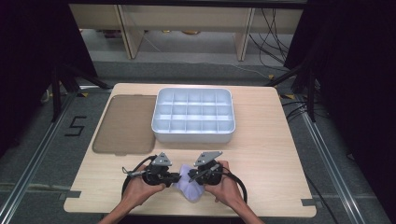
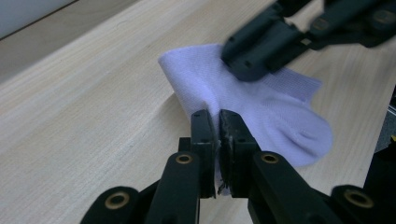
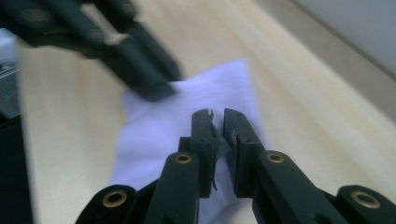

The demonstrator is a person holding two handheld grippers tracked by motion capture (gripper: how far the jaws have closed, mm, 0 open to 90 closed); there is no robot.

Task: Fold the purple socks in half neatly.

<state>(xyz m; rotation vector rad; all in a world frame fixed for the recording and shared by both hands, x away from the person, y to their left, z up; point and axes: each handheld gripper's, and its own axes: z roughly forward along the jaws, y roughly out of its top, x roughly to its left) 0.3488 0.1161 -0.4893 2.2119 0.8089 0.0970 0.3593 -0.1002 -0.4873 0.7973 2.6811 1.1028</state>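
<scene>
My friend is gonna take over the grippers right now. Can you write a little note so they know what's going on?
Left gripper: shut on the small pale lilac knit sock, pinching one edge.
Right gripper: jaws nearly together on the sock's other side; whether fabric is really caught is hard to tell.
The sock lies at the near edge of the light wooden table, between both grippers.
The white plastic divided tray sits mid-table, its compartments looking empty. The flat smoky brown lid lies beside it.
Done: sock gripped. Left: probably fold it and put it in a compartment.
</scene>
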